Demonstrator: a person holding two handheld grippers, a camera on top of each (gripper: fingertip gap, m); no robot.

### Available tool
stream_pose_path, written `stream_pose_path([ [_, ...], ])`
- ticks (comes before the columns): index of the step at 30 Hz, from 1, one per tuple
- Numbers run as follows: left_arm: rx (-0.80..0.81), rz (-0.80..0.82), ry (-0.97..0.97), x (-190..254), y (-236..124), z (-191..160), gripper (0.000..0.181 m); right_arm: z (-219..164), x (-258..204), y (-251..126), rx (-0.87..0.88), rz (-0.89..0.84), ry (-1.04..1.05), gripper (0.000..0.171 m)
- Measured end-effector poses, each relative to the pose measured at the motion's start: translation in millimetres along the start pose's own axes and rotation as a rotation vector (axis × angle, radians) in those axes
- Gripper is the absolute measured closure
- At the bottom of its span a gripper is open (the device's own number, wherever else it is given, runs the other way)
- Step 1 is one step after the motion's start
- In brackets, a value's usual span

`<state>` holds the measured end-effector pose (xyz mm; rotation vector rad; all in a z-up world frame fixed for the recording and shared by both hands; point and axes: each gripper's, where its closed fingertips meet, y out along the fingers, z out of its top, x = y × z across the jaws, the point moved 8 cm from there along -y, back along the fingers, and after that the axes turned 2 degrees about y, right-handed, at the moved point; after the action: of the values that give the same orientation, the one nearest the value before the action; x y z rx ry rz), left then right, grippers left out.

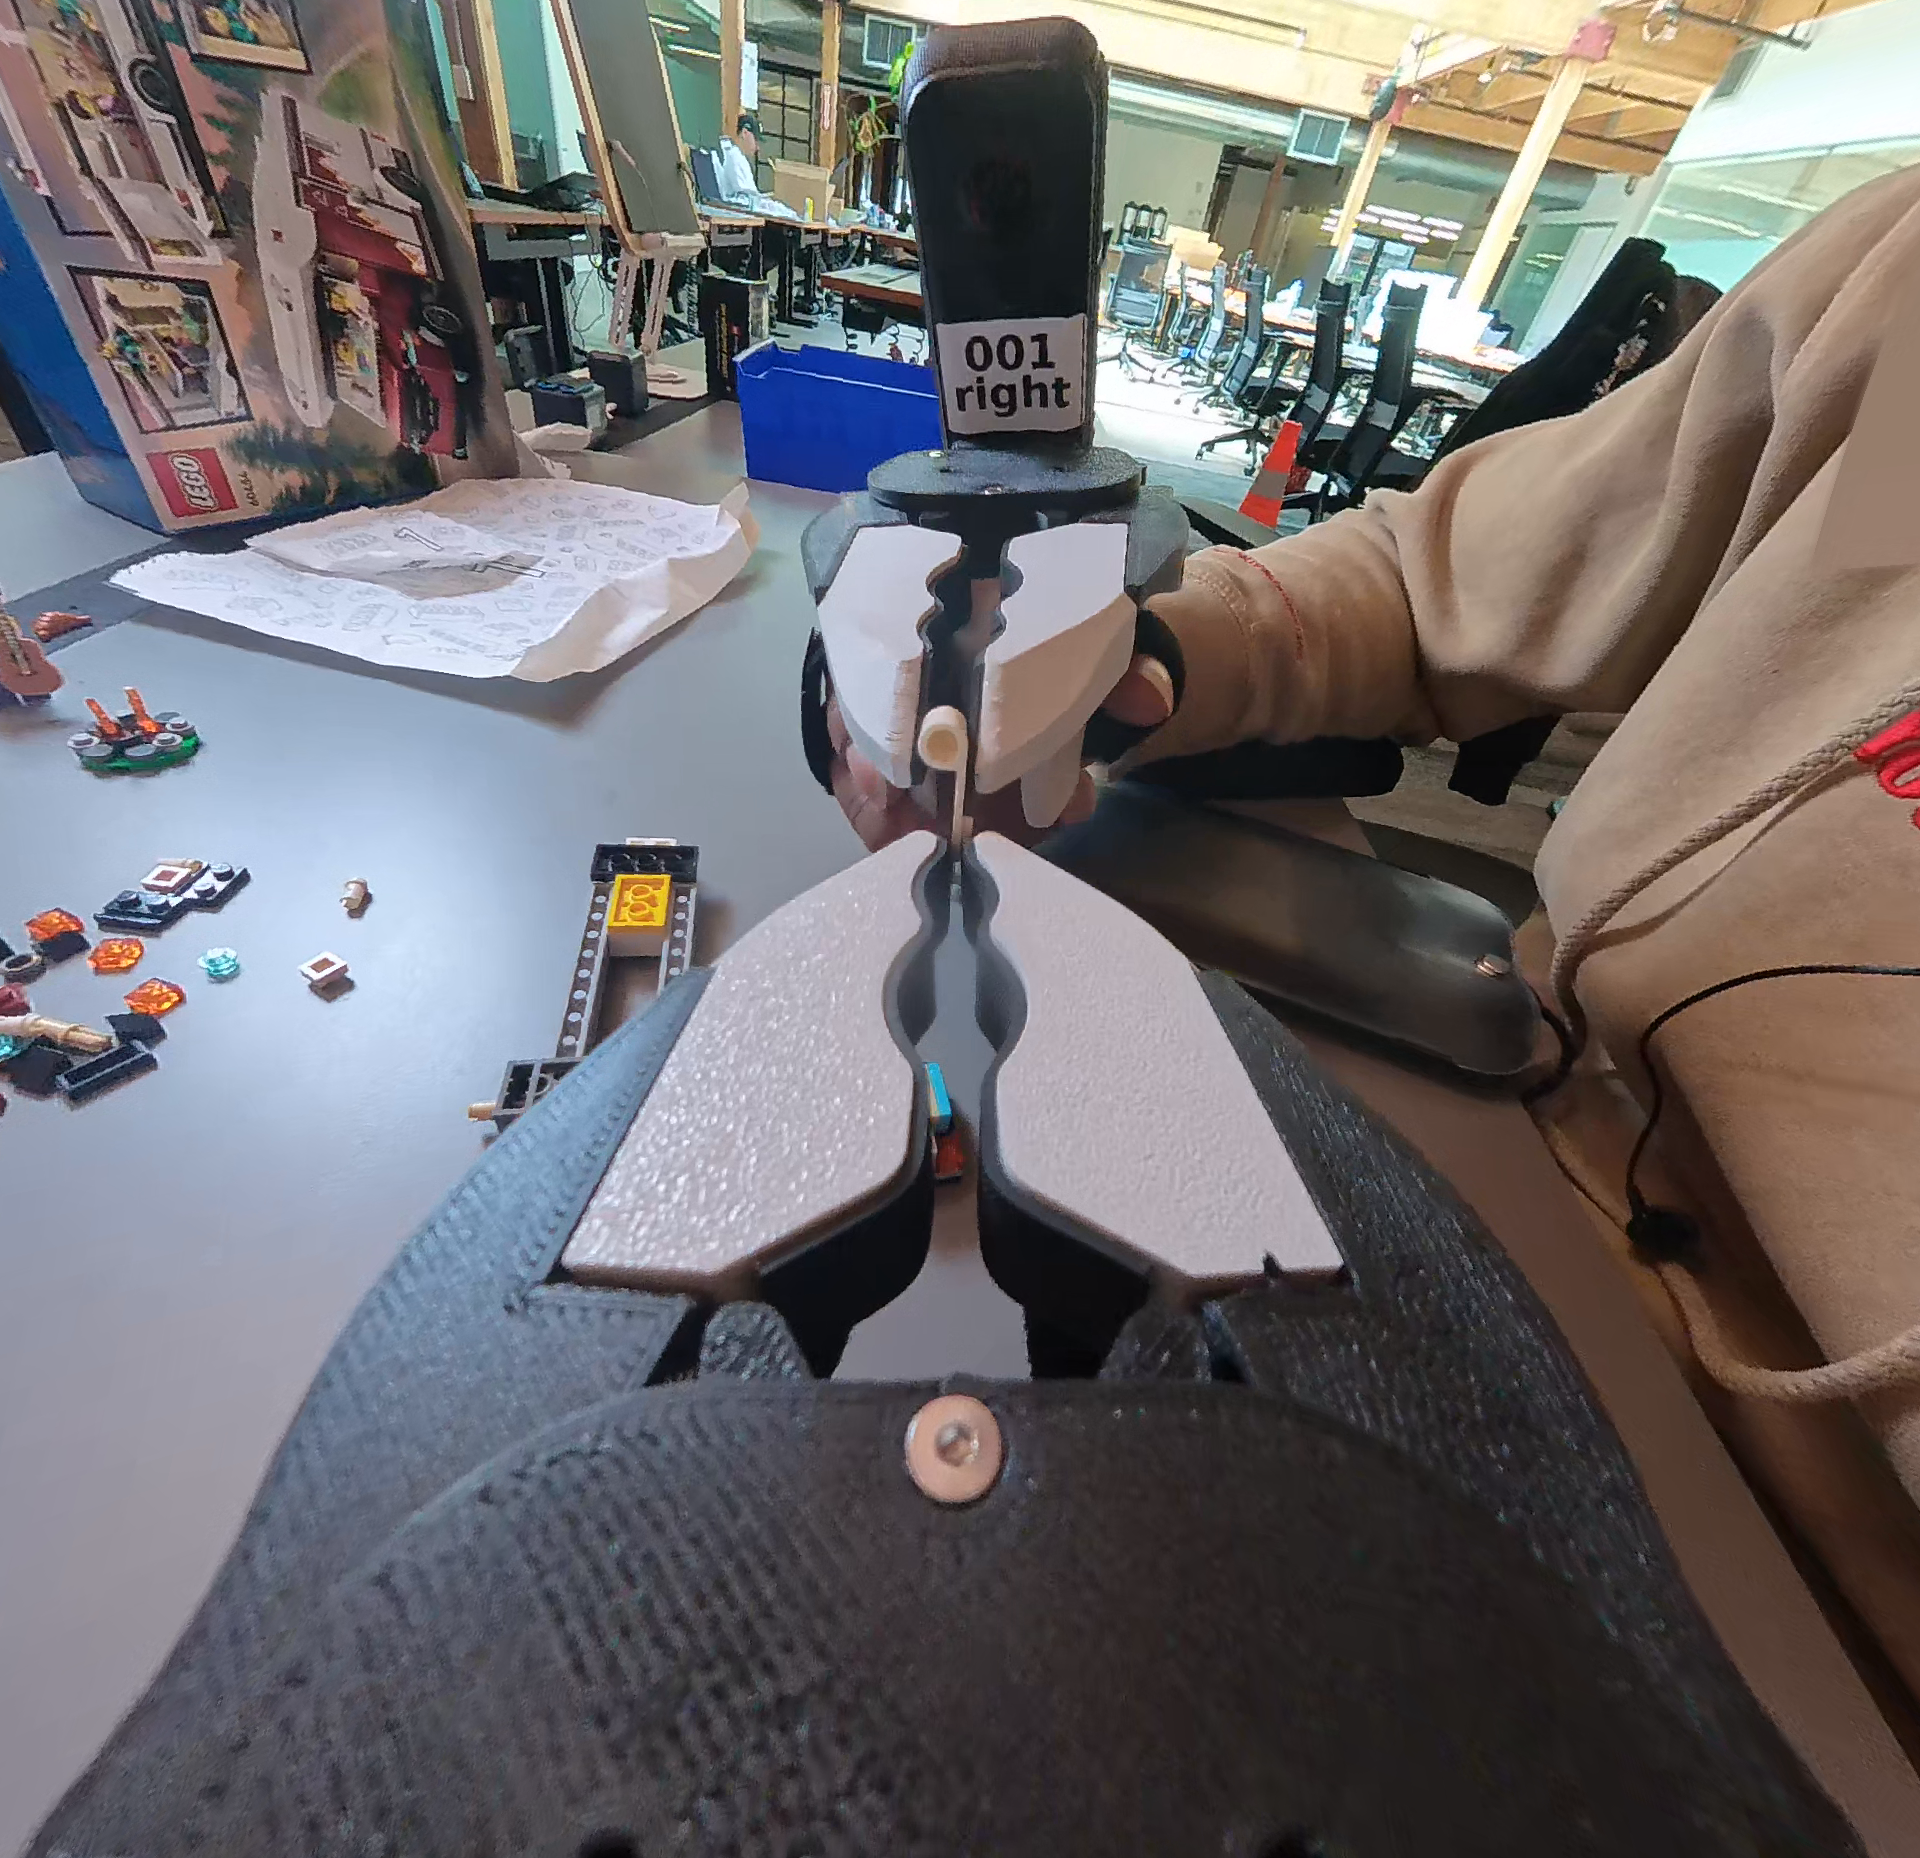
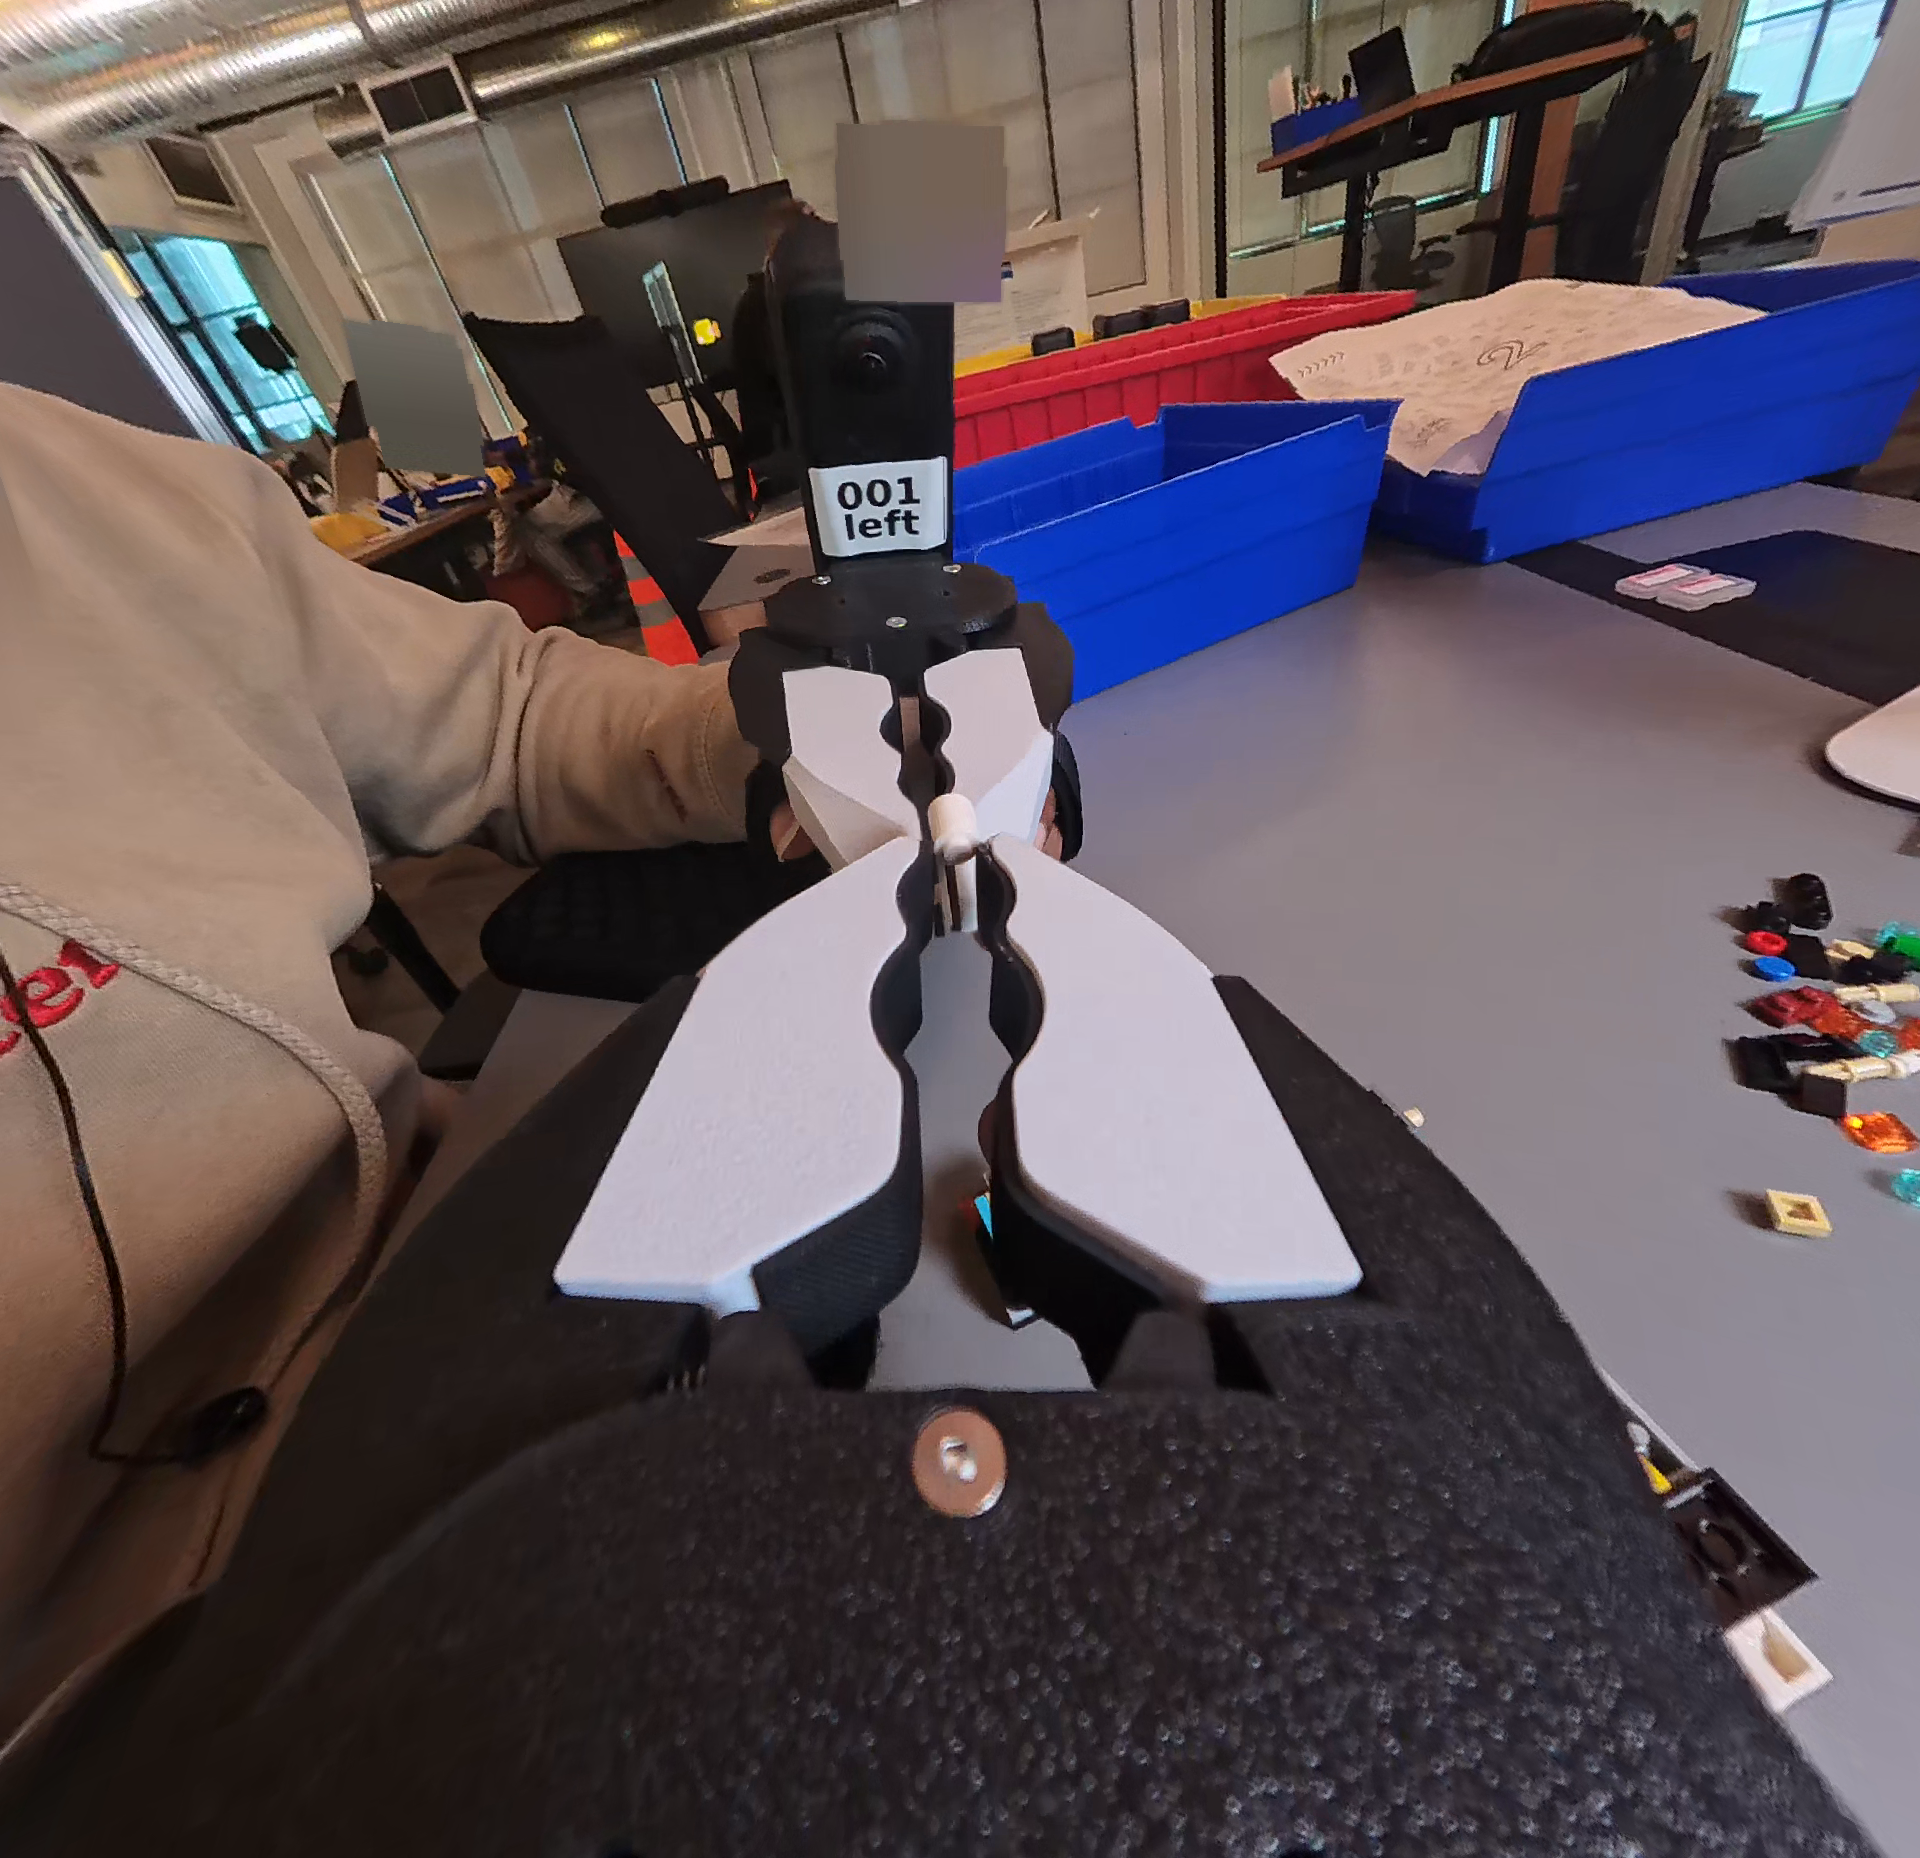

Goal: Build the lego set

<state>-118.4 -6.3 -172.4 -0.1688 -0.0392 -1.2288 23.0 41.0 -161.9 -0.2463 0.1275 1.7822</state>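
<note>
- The left gripper and right gripper met tip to tip mid-frame, above the grey table.
- Both were pressed nearly together on one small part: a thin grey bar with a cream peg on its end; which gripper pinched which piece I cannot tell.
- A long grey frame with a yellow brick lay lower left, loose pieces beyond.
- At upper right, one blue bin looked empty; another blue bin held a crumpled paper bag.
</note>
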Motion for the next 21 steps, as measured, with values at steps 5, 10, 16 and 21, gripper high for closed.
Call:
stream_pose_path([
  [5, 0.003, 0.015, -0.004, -3, -2, 0, 0.18, -1, 5, -3, -0.01, 0.009, 0.038, 0.164],
  [10, 0.025, 0.051, 0.004, -7, -4, 0, 0.181, 1, 8, -8, 0.008, -0.008, 0.04, 0.164],
  [16, 0.019, 0.143, 0.085, -10, -4, -1, 0.166, 4, 14, -12, 0.088, -0.019, 0.129, 0.164],
  [21, -0.046, 0.226, 0.297, 2, 2, 0, 0.16, -1, 15, -8, 0.096, -0.001, 0.19, 0.164],
])
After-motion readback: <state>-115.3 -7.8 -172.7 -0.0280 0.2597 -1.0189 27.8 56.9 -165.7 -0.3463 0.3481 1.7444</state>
